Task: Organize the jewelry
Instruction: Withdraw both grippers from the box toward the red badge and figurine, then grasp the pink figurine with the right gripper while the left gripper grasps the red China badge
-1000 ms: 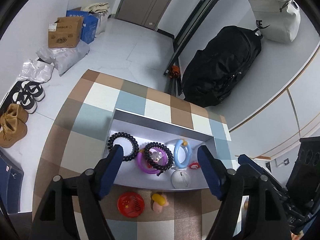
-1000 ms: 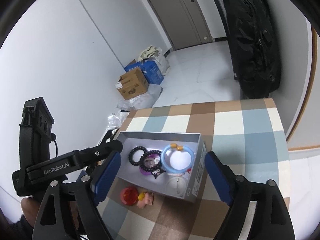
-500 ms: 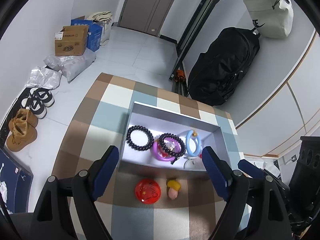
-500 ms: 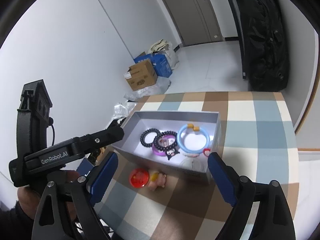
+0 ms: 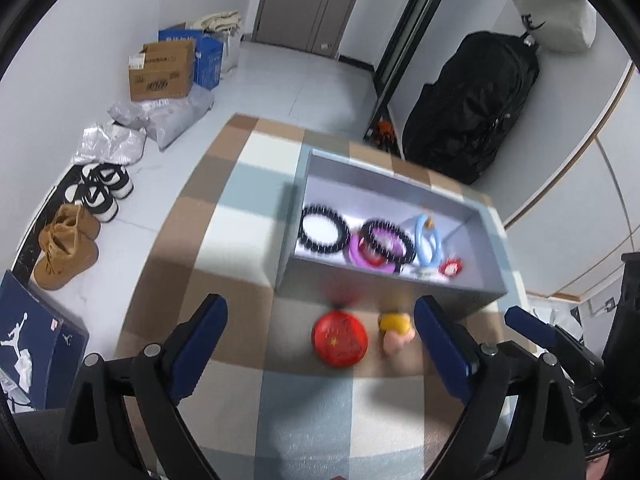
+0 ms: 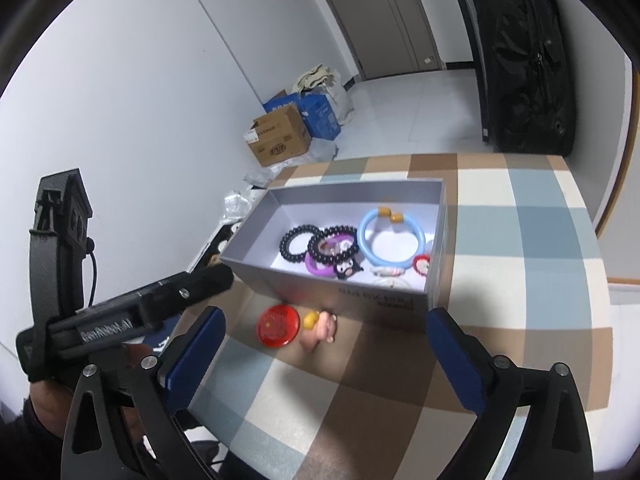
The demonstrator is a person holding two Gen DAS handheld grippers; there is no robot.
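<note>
My left gripper and right gripper: jaws spread wide, nothing held, both angled downward, side by side.

Black hand-held gripper, blue pads

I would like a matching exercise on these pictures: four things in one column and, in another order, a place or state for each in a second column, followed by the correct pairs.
Things
1. light blue ring
2. red round badge
3. left gripper
4. black bead bracelet

Places or states
A. on the checked cloth, outside the box
B. open, holding nothing
C. in the box, at its right end in the right wrist view
D. in the box, at its left end in the right wrist view

Pairs: 1-C, 2-A, 3-B, 4-D
</note>
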